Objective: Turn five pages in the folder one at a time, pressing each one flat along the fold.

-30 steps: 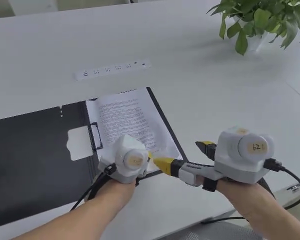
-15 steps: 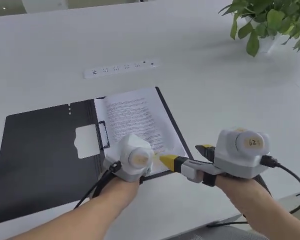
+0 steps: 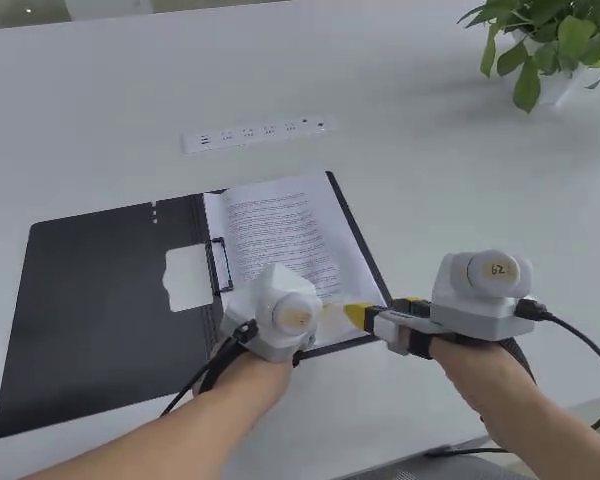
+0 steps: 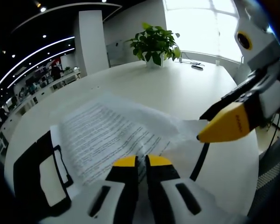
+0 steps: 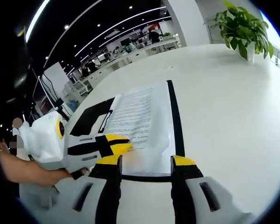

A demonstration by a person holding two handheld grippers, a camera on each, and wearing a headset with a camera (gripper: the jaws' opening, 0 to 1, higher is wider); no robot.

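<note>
The black folder point(image 3: 100, 300) lies open on the white table point(image 3: 430, 150), near the person's edge. Its left cover is flat, and a stack of printed pages point(image 3: 280, 230) sits on its right half under a metal clip point(image 3: 220, 265) at the fold. A white patch point(image 3: 188, 278) lies on the inner cover just beside the clip. The left gripper point(image 4: 139, 161) rests at the lower part of the top page, its 2 yellow-tipped jaws drawn almost together with only a thin dark gap and nothing seen between them. The right gripper point(image 5: 147, 161) sits at the folder's near right corner. Its 2 jaws are spread wide and empty, and the page's bottom edge and the black border show between them. In the left gripper view, a yellow tip of the right gripper meets the near corner of the top page, which looks slightly raised; whether they touch is unclear. Farther back on the table lie a white power strip point(image 3: 258, 132) and, well apart to the right, a leafy potted plant point(image 3: 555, 40).
</note>
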